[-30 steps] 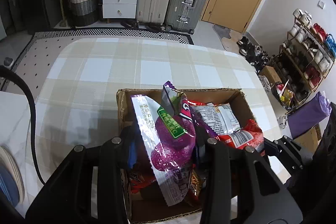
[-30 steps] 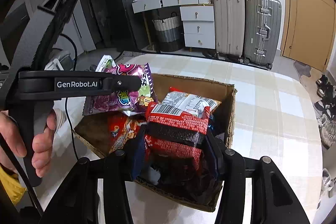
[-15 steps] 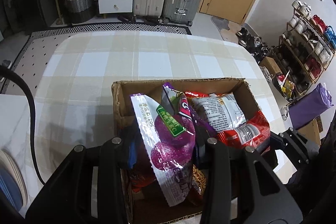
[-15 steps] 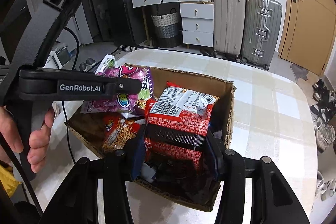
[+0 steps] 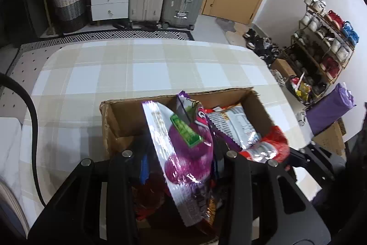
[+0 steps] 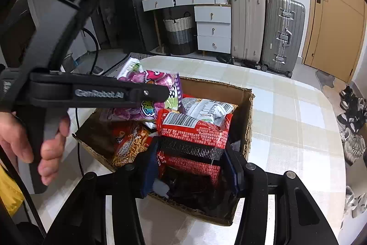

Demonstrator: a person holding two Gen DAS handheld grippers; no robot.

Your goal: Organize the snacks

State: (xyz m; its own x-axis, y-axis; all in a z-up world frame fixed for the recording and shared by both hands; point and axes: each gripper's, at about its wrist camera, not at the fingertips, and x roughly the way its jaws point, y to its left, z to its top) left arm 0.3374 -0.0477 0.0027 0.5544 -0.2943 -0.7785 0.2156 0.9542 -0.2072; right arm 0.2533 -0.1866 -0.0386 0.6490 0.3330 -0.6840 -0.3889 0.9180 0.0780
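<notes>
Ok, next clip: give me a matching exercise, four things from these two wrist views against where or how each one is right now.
Things:
1. purple snack bag
2. red snack bag
3. cardboard box
4. orange noodle-snack packet

States:
A. standing on the checked tablecloth
B. clamped in the right gripper
C. lying in the box, gripped by nothing
D. clamped in the left gripper

Pairs: 1-D, 2-B, 3-A, 4-C
</notes>
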